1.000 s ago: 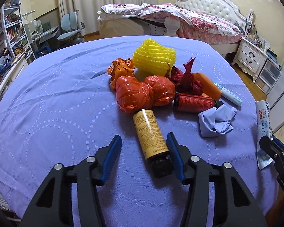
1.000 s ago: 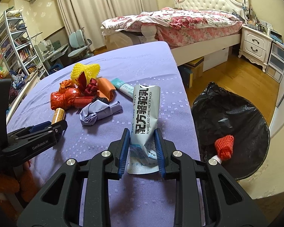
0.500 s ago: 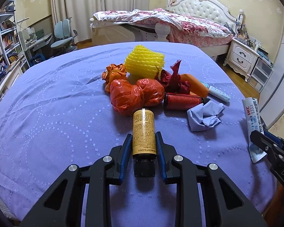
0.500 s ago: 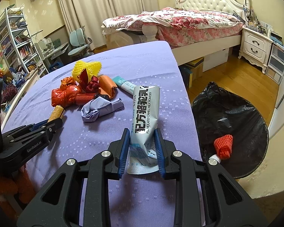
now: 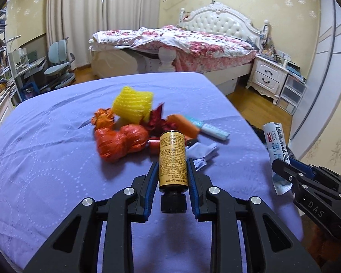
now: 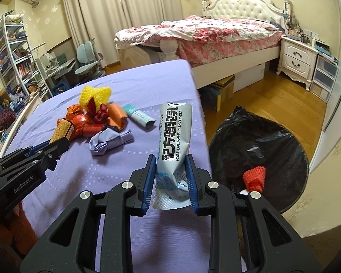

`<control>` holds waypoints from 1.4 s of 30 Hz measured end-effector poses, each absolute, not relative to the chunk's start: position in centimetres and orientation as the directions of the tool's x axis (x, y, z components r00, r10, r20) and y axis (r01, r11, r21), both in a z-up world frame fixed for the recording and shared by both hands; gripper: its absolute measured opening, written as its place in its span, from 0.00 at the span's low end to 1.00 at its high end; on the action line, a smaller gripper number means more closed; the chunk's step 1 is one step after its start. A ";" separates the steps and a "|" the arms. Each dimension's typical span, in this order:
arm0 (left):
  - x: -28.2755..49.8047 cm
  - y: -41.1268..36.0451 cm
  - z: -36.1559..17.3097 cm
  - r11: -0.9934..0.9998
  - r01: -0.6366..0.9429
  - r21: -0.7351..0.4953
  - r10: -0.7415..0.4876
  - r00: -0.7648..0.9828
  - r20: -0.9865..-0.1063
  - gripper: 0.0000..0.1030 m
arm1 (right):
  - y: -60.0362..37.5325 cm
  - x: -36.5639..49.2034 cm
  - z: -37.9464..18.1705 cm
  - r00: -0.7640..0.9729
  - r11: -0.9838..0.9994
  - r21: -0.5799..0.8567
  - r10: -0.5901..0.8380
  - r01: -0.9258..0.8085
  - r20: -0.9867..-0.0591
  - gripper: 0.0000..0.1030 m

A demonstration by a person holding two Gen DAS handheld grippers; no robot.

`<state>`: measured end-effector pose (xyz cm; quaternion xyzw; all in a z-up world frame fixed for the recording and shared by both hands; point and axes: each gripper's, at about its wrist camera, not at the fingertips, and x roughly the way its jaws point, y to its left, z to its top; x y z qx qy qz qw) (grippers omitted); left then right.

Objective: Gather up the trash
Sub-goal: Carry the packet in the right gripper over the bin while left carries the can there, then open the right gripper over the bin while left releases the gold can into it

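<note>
My left gripper [image 5: 172, 168] is shut on a yellow-labelled bottle [image 5: 172, 159] with a black cap, held lifted above the purple tablecloth [image 5: 45, 159]. The same bottle [image 6: 62, 129] shows at the left of the right wrist view. My right gripper [image 6: 170, 166] is shut on a silver milk-powder pouch [image 6: 174, 134], which also appears at the right of the left wrist view as the pouch [image 5: 275, 145]. A pile of trash lies beyond: yellow foam net [image 5: 132, 103], orange bags [image 5: 119, 143], crumpled lilac paper [image 6: 110, 141], a small tube [image 6: 138, 118].
A black-lined trash bin [image 6: 259, 154] stands on the wooden floor right of the table, with an orange-red net [image 6: 254, 177] inside. A bed [image 6: 204, 34], a nightstand [image 6: 297, 61], a desk chair [image 6: 88, 63] and shelves [image 6: 13, 54] surround the table.
My left gripper closed around the yellow bottle and lifted it off the cloth, its view tipping upward. The right gripper kept holding the pouch almost still.
</note>
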<state>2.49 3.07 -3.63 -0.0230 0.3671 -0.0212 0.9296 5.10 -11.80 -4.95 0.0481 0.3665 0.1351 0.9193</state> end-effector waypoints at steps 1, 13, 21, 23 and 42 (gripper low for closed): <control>2.7 2.8 -3.6 0.998 0.032 -0.063 -0.066 0.730 -0.680 0.27 | -12.4 5.1 -4.8 0.703 0.962 0.185 0.273 -0.201 -0.657 0.25; 6.2 -4.9 -3.3 0.981 0.182 -0.062 -0.177 0.727 -0.664 0.27 | -19.3 6.6 -4.6 0.744 0.983 0.172 0.161 -0.063 -0.648 0.25; 8.9 -8.9 -4.6 0.971 0.237 -0.034 -0.196 0.704 -0.683 0.27 | -22.6 8.5 -5.6 0.740 0.986 0.167 0.122 -0.013 -0.662 0.25; 9.2 -9.8 -4.8 0.969 0.247 -0.026 -0.197 0.700 -0.687 0.27 | -22.9 8.9 -5.7 0.739 0.987 0.161 0.115 -0.009 -0.664 0.25; 11.9 -13.5 -5.9 0.961 0.274 0.034 -0.172 0.691 -0.702 0.66 | -26.0 10.4 -7.5 0.736 0.984 0.167 0.065 0.067 -0.674 0.44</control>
